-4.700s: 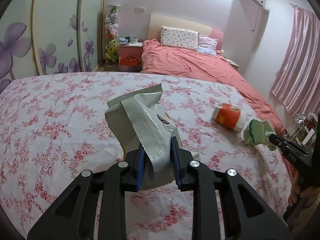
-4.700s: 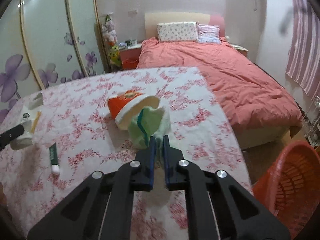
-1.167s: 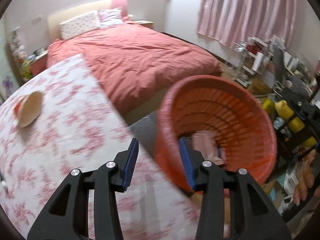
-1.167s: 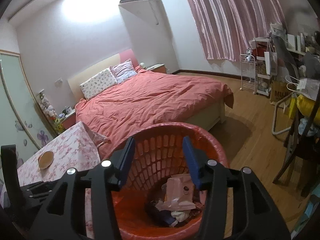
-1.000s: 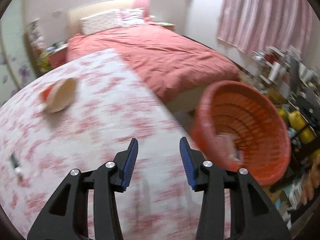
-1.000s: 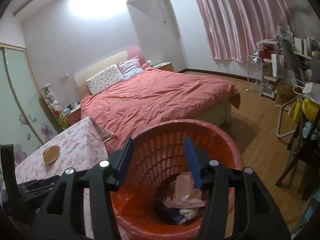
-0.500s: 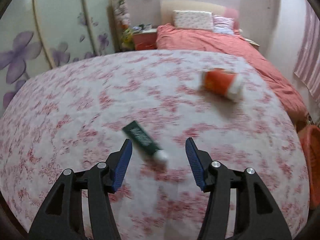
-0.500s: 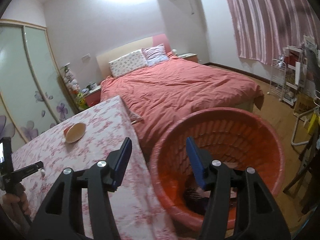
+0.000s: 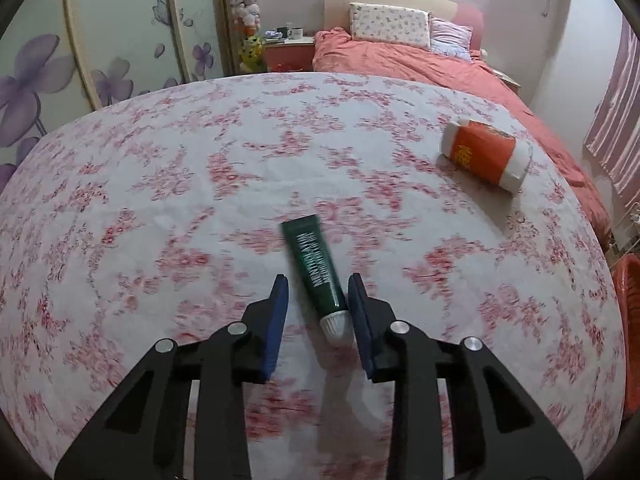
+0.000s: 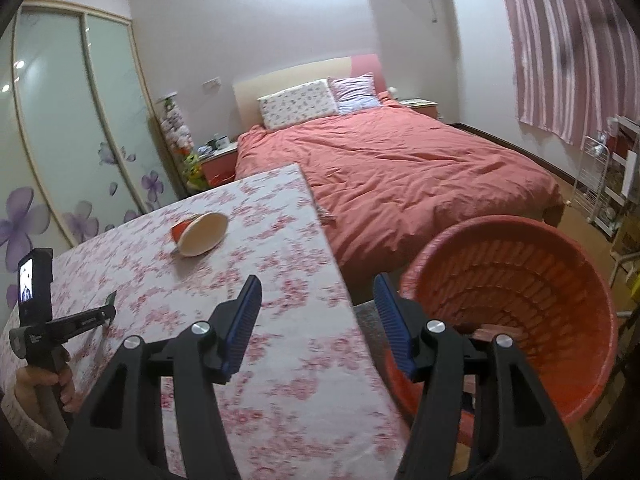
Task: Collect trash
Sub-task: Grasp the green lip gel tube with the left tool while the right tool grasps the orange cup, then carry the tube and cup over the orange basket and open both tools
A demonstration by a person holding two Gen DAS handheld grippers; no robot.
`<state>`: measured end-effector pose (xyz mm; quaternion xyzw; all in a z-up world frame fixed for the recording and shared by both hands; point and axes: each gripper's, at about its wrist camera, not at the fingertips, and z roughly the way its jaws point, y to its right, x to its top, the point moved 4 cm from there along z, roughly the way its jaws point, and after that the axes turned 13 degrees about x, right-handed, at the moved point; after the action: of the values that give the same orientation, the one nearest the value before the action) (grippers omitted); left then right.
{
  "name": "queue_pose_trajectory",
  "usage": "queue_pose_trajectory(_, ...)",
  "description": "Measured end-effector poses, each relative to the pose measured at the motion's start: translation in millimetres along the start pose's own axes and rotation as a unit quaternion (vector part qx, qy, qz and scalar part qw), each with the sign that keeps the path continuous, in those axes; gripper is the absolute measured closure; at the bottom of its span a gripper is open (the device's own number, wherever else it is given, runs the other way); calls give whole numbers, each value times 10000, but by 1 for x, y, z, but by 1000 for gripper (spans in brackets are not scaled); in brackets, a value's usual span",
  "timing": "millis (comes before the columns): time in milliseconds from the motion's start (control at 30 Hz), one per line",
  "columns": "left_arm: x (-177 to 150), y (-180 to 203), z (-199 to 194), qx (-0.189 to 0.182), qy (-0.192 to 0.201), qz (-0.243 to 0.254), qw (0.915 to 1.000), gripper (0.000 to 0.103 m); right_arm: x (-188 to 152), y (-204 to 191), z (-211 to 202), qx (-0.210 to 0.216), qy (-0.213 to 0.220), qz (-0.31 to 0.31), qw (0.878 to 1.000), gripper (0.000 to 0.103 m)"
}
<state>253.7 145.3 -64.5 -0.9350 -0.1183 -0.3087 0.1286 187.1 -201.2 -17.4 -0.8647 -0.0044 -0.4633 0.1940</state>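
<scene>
A dark green tube with a white cap (image 9: pixel 316 270) lies on the floral tablecloth (image 9: pixel 160 184). My left gripper (image 9: pixel 316 304) is open, its jaws on either side of the tube's cap end, not closed on it. An orange and white paper cup (image 9: pixel 486 155) lies on its side at the far right of the table; it also shows in the right wrist view (image 10: pixel 199 233). My right gripper (image 10: pixel 318 316) is open and empty, over the table's right edge beside the orange laundry basket (image 10: pixel 516 300). The left gripper also shows in the right wrist view (image 10: pixel 96 314).
A bed with a red duvet (image 10: pixel 400 168) stands beyond the table. A wardrobe with purple flower doors (image 9: pixel 80 40) is at the left. A nightstand (image 9: pixel 288 50) sits by the bed. A wire shelf rack (image 10: pixel 608 176) stands at the right wall.
Both grippers let go of their trash over the basket. My left gripper swung back to the table and came down around the green tube. My right gripper drew back from the basket toward the table.
</scene>
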Motion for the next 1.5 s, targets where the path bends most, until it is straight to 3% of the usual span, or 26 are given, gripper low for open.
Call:
queue_pose_trajectory(400,4,-1,5,-132,102,186,9997,73,5,-42,45,383,-296,-265,9985,44)
queue_pose_trajectory(467,5,1,6,-54,165,299,9994,83,7,-48,60,481,-389,-262,9977,43)
queue_pose_trajectory(833,14,-19,16,-158,189,256,9994,84,23,-101,166,1151,-943,-231,9886,39)
queue_pose_trajectory(1000,19,-25,21,-197,200,273,9992,84,22,-120,203,1164,-1195,-368,9853,40)
queue_pose_trajectory(1067,21,-26,23,-249,186,246,9992,84,21,-122,215,1118,-1322,-358,9842,45)
queue_pose_trajectory(1233,24,-25,25,-282,206,264,9990,84,21,-123,233,1189,-1563,-229,9803,86)
queue_pose_trajectory(1333,24,-27,25,-404,202,203,9988,84,22,-125,223,1225,-1408,-388,9817,94)
queue_pose_trajectory(1500,24,-35,21,-612,303,26,9977,84,25,-117,191,1251,-1185,-370,9844,98)
